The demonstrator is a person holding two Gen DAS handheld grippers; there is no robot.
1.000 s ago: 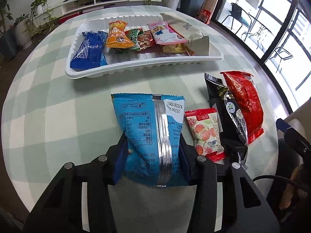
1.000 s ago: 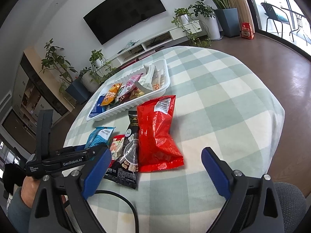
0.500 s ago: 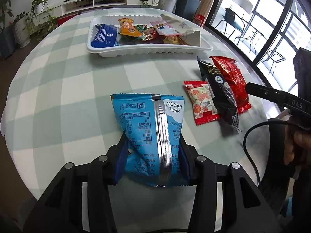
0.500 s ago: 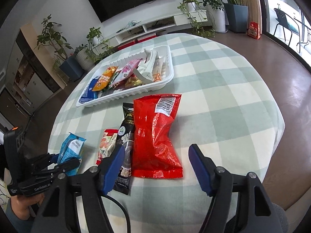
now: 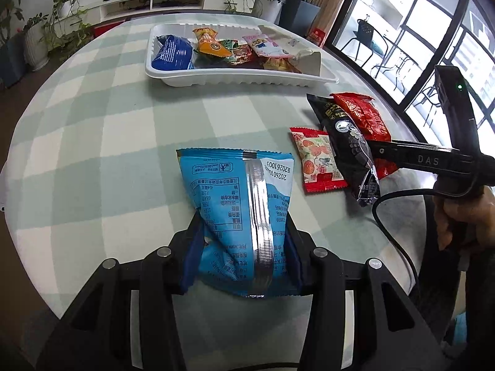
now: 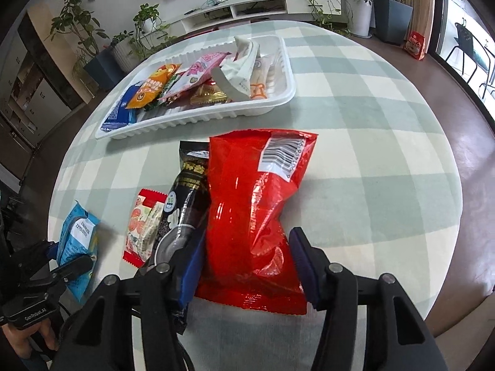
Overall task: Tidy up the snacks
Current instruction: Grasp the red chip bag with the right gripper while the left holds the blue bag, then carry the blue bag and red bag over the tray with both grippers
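My left gripper is shut on the lower half of a light blue snack bag, held just above the checked tablecloth. In the right wrist view my right gripper straddles the lower end of a red snack bag that lies flat on the table. Its jaws are closing, with the blue pads at the bag's two edges and no visible squeeze. A black packet lies against the red bag's left side, partly under the left finger. A small red-and-white packet lies further left. The white tray at the far side holds several snacks.
The round table's edge curves close on the right, with brown floor beyond. A black cable trails from the right-hand gripper over the table's near edge. A hand grips that tool. Bare cloth lies between tray and blue bag.
The right gripper has dropped down and forward over the red bag, and its jaws have narrowed around it. The left gripper drew back from the tray with the blue bag, then held still.
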